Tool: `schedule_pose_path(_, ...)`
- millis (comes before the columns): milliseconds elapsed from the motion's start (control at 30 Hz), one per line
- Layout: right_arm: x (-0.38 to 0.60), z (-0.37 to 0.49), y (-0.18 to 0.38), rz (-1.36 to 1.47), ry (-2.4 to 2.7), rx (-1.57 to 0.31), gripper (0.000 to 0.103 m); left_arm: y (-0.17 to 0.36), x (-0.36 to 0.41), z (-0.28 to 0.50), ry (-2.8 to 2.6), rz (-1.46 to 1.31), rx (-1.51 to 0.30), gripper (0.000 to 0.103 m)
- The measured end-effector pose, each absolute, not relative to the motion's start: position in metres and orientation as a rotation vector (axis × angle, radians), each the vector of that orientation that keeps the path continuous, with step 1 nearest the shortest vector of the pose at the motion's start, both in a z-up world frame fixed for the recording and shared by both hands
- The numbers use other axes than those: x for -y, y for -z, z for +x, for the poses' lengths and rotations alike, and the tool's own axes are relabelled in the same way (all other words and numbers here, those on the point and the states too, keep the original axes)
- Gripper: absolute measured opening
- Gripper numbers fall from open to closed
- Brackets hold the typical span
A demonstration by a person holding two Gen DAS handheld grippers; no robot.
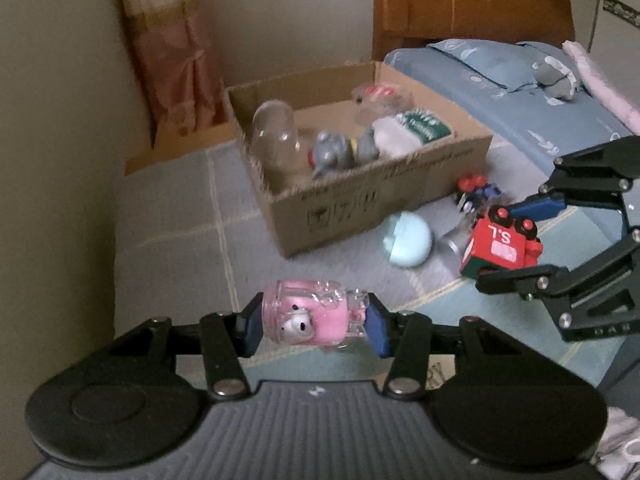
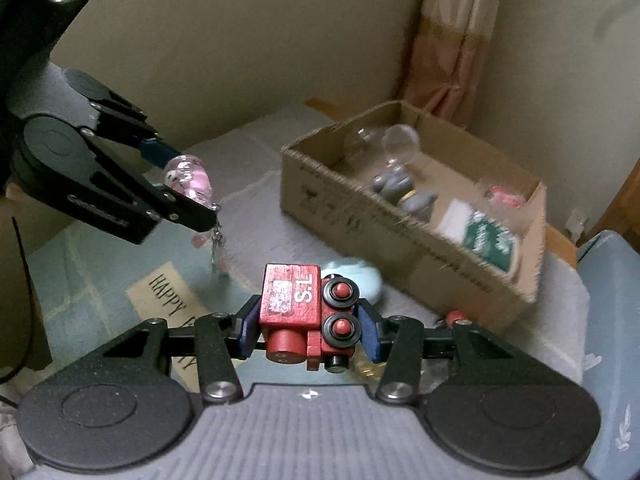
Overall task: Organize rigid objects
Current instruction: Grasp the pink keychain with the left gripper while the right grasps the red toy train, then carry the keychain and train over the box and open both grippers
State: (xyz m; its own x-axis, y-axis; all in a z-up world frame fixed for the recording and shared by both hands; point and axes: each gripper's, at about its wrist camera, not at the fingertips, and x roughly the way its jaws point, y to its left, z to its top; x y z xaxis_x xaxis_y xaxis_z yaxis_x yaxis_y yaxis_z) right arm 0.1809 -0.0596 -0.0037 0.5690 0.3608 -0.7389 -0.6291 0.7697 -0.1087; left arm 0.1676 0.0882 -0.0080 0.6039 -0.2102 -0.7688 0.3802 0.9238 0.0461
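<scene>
My left gripper (image 1: 312, 322) is shut on a clear pink capsule toy (image 1: 308, 312) with a small white figure inside; the same capsule toy (image 2: 190, 180) shows at the left gripper (image 2: 188, 184) in the right wrist view, with a charm dangling below. My right gripper (image 2: 308, 326) is shut on a red wooden toy train (image 2: 306, 312) marked "S.L"; the left wrist view has that train (image 1: 502, 242) in the right gripper (image 1: 508, 240) at the right. Both are held above the mat. Ahead stands an open cardboard box (image 1: 360, 204) (image 2: 400, 232) with clear domes, a grey toy and a green-white pack inside.
A pale blue round object (image 1: 407, 240) (image 2: 360, 276), a silver cylinder (image 1: 452, 245) and a small red-blue toy (image 1: 476, 192) lie on the floor mat by the box. A bed with blue bedding (image 1: 520, 88) is at the right, a beige wall and pink curtain (image 1: 172, 52) behind.
</scene>
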Motion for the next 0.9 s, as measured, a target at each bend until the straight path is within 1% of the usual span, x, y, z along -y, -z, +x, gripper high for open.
schedule_pose_path(200,0.081,0.194,-0.016,-0.354,-0.592,-0.735,0.054,-0.018,-0.073,0.176,0.378,0.261,-0.838,0.049)
schedule_pose_path(367,0.095,0.208,-0.029,-0.351,-0.576,-0.708,0.054,-0.051,-0.057,0.19,0.433,0.285,-0.805,0.049)
schedule_pose_path(600,0.107,0.234,-0.04,-0.329,-0.545,-0.696,0.054,-0.094,-0.023,0.239,0.475,0.343,-0.712,0.049)
schedule_pose_path(767,0.115,0.245,-0.045,-0.32,-0.525,-0.691,0.054,-0.098,0.004,0.293,0.475,0.364,-0.71,0.049)
schedule_pose_path(900,0.119,0.255,-0.048,-0.312,-0.51,-0.691,0.054,-0.083,0.022,0.336,0.451,0.371,-0.742,0.05)
